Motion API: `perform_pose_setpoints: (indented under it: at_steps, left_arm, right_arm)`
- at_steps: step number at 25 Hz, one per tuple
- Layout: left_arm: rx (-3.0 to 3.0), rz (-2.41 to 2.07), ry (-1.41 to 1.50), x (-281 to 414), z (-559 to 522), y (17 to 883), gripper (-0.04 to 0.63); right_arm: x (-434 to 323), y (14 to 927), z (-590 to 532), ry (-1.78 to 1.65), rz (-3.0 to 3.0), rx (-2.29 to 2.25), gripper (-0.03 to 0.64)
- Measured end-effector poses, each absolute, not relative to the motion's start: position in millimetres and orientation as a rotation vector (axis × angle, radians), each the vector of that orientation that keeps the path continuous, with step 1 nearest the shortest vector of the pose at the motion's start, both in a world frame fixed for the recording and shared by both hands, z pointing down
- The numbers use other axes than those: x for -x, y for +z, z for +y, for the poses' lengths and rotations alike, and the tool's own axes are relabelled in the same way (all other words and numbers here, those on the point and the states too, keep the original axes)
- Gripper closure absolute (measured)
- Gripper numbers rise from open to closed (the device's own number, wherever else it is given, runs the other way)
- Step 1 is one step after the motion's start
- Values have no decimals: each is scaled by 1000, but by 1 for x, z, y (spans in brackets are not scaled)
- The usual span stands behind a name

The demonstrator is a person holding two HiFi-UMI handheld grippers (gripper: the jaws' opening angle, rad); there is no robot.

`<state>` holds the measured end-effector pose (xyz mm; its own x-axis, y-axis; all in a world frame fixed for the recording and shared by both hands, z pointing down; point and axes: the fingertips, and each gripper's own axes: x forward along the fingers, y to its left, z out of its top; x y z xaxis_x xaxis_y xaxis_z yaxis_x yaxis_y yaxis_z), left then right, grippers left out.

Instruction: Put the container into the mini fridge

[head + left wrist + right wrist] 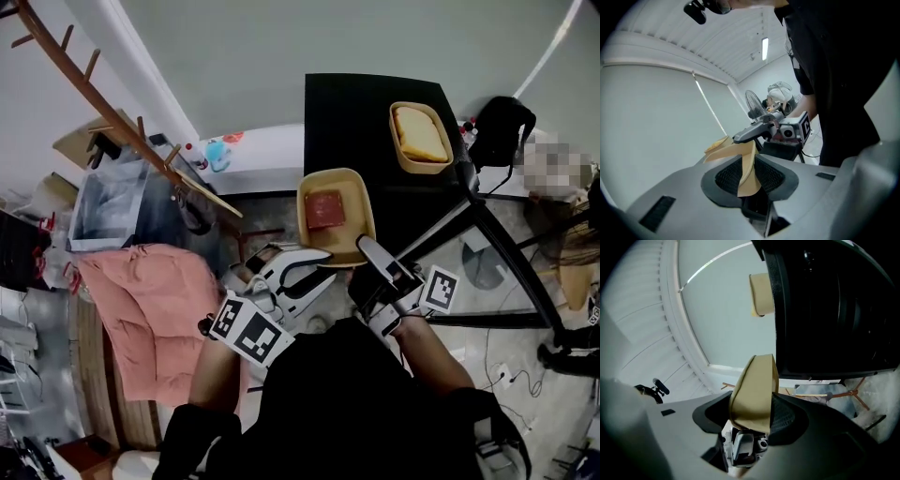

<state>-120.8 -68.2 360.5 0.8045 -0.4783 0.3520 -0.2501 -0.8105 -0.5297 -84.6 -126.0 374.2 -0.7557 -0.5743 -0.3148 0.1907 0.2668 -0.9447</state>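
A tan container (336, 214) with a red block of food inside hangs level in front of the black mini fridge (356, 122), whose top shows from above. My left gripper (302, 274) grips the container's near left rim, and my right gripper (373, 255) holds its near right corner. In the left gripper view the thin rim (746, 161) is pinched between the pads of the left gripper (750, 176). In the right gripper view the container's wall (754, 385) fills the gap of the right gripper (757, 416), beside the fridge's dark body (834, 310).
A second tan container (420, 136) with yellow food sits on the fridge top. A black stand (497, 244) and a black bag (502, 127) are at the right. On the left are a pink cloth (150, 309), a wooden rack (112, 103) and a clear bin (108, 202).
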Motion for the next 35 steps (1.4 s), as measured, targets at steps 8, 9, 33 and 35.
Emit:
perform_pose_setpoints:
  at_steps: [8, 9, 33, 35]
  left_arm:
    - [2722, 667, -412, 123, -52, 377, 428]
    - [2729, 672, -409, 123, -50, 382, 428]
    - [3068, 899, -348, 117, -96, 463, 426]
    - [3072, 926, -360, 116, -104, 467, 426]
  right_arm:
    - [71, 396, -98, -1469, 1849, 411, 383]
    - [70, 401, -95, -1465, 1845, 429, 383]
    - [19, 502, -159, -1478, 1789, 687, 385]
    - [21, 507, -170, -1501, 1789, 678, 385]
